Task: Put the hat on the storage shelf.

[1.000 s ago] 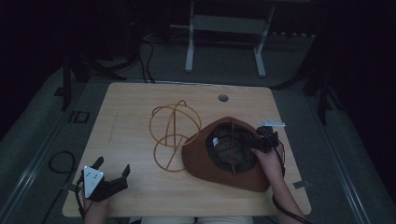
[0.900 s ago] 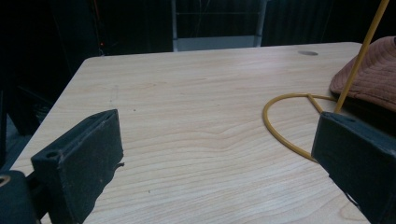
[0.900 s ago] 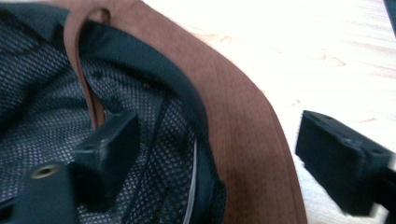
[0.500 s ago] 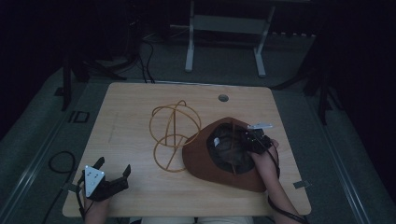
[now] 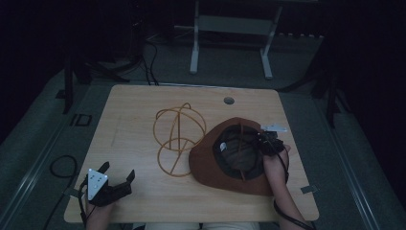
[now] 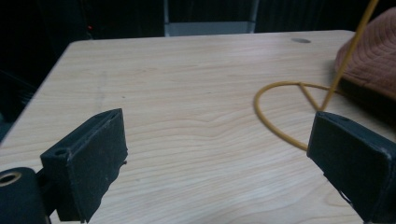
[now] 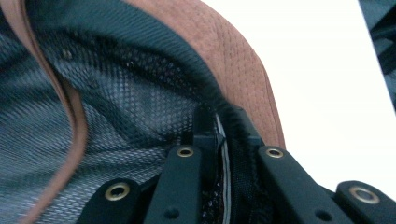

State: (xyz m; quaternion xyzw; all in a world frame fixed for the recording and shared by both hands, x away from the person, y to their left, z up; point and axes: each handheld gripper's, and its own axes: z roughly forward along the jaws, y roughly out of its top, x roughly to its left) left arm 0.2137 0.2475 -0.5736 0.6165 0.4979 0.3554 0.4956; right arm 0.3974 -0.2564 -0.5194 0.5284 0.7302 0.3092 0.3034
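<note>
I pinch the hat's edge so I can lift it.
My right gripper [image 5: 265, 142] has its fingers clamped on the brown hat [image 5: 206, 165]; my left gripper [image 5: 117, 179] rests on the table [image 5: 134, 105], fingers apart.

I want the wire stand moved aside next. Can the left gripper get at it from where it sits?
Probably yes: the left gripper is open, bare table lies between it and the wire stand, though the hat covers the stand's right side.

hat [image 7: 140, 107] cropped close, chin cord [image 7: 70, 116] blurred

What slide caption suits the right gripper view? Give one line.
Right gripper clamped on the brown hat's edge, mesh lining exposed.
</note>
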